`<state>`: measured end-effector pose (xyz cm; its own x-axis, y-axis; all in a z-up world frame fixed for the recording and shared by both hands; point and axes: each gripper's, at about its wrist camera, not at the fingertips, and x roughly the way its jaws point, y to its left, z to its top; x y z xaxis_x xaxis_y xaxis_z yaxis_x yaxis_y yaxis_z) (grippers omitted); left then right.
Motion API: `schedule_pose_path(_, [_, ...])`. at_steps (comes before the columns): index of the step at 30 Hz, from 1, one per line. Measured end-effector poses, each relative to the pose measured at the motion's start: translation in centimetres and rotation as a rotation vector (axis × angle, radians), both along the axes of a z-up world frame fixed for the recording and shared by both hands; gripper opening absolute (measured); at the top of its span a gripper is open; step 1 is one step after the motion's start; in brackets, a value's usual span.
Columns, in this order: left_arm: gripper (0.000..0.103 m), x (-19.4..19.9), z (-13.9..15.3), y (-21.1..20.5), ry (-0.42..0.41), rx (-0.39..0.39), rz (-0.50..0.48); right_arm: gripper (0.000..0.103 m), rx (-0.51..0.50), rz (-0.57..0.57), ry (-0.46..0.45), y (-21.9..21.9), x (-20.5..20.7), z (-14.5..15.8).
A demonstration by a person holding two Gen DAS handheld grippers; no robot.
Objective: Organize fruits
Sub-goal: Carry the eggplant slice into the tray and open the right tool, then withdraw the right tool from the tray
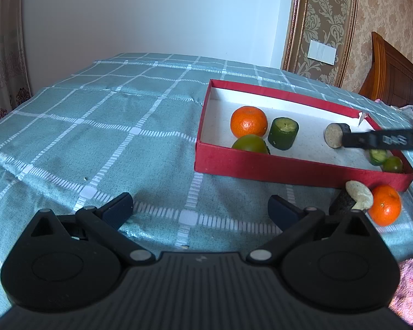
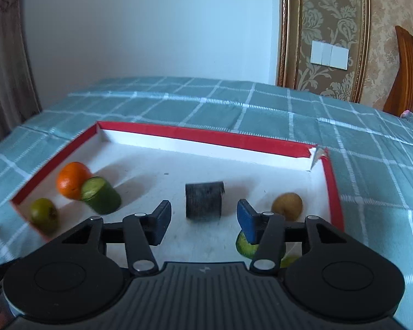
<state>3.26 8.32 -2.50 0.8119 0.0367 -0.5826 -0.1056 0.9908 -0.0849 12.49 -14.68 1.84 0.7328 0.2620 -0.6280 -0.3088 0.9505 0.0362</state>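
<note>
A red box (image 1: 261, 163) with a white floor lies on the checked cloth. It holds an orange (image 1: 249, 121), a green fruit (image 1: 249, 143), a cucumber chunk (image 1: 283, 133) and a dark cylinder piece (image 1: 337, 135). In the right wrist view the dark piece (image 2: 205, 200) lies just ahead of my open right gripper (image 2: 203, 221), apart from its fingers; a brown fruit (image 2: 287, 206) and a cucumber slice (image 2: 246, 246) lie by the right finger. My left gripper (image 1: 201, 210) is open and empty over the cloth. Outside the box lie another orange (image 1: 385, 205) and a dark pale-ended piece (image 1: 349, 200).
The box's far right corner (image 2: 317, 154) is torn open. A wooden headboard (image 1: 393, 74) stands at the right, a curtain (image 1: 3, 49) at the left. A pink cloth (image 1: 409, 286) lies at the near right edge.
</note>
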Motion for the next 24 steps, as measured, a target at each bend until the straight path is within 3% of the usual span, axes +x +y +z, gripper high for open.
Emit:
schedule_pose_path(3, [0.103,0.0,0.0,0.0,0.000,0.000,0.000,0.053,0.022,0.012,-0.010,-1.3,-2.3,0.4])
schedule_pose_path(8, [0.103,0.0,0.0,0.0,0.000,0.000,0.000,0.070,0.018,0.015,-0.060,-4.0,-6.8,0.6])
schedule_pose_path(13, [0.103,0.0,0.0,0.0,0.002,0.005,0.000,0.071,0.007,-0.010,-0.099,-6.6,-9.3,0.8])
schedule_pose_path(24, [0.103,0.1,0.0,-0.1,0.009,0.020,0.000,0.071,0.005,-0.009,0.002,-7.8,-8.8,-1.7])
